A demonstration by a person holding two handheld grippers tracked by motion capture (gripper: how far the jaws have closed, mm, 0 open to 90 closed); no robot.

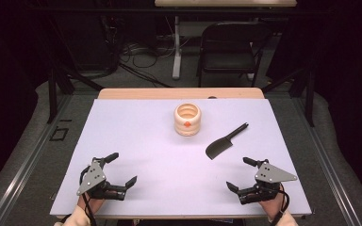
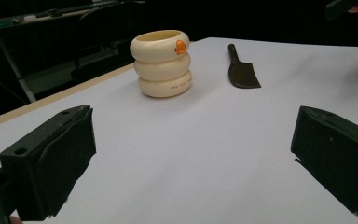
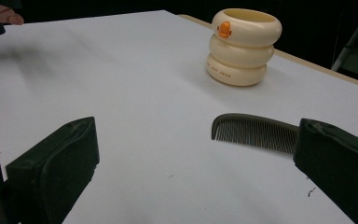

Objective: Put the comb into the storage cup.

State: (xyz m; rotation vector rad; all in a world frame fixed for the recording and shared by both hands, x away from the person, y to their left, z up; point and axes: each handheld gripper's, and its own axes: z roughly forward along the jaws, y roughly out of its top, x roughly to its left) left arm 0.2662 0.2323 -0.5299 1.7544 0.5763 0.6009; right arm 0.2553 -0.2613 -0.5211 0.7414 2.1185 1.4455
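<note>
A cream cup of three stacked rings, with a small orange mark on its side, stands upright at the far middle of the white table top. A black comb with a thin handle lies flat to the cup's right, teeth toward me. My left gripper rests near the front left edge, jaws wide apart with nothing between them. My right gripper sits at the front right, just short of the comb, open too and holding nothing.
The white table top lies on a wooden table whose far edge shows behind it. Beyond stand a black folding chair, a table leg and cables on the floor. Dark frame rails run along both sides.
</note>
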